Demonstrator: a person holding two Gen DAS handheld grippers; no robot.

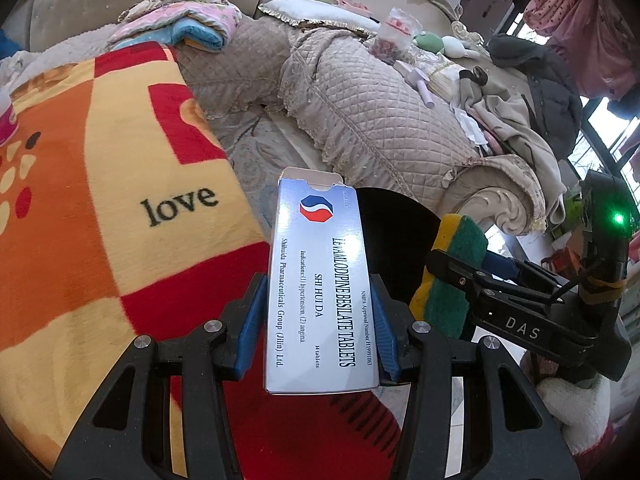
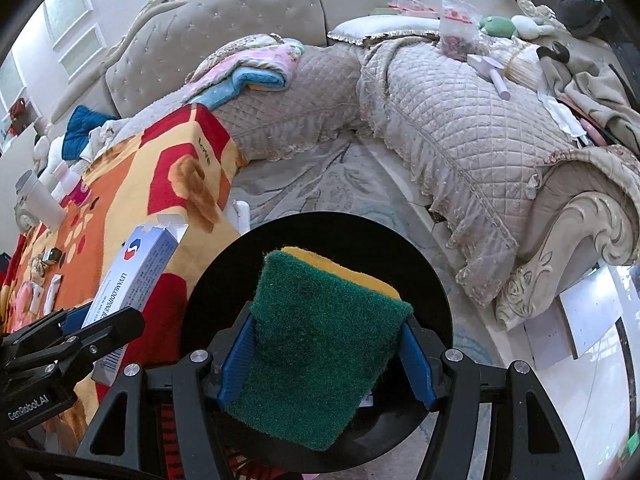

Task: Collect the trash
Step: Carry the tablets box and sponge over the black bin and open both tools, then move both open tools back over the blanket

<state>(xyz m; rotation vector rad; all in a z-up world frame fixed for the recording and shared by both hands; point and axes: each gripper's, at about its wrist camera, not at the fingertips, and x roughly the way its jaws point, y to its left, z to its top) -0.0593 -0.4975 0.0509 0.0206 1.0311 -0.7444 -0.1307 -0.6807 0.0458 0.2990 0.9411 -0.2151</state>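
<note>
Currently we list two items of trash, both in hand. Item one: a white tablet box point(image 1: 320, 284) with a red-and-blue logo and an open top flap, pinched by its long sides between the blue fingers point(image 1: 250, 320) of our left gripper point(image 1: 318, 328), held over the edge of an orange, red and yellow blanket point(image 1: 100, 184) printed "love". Item two: a green-and-yellow scouring sponge point(image 2: 320, 344), squeezed between the fingers of our right gripper point(image 2: 326, 356), green face to the camera, held above a round black opening point(image 2: 424, 280), apparently a bin. Surroundings: a quilted beige sofa point(image 2: 460, 128) strewn with clothing, a folded pink and blue blanket point(image 2: 256, 68), a patterned rug point(image 2: 320, 184) on the floor.
</note>
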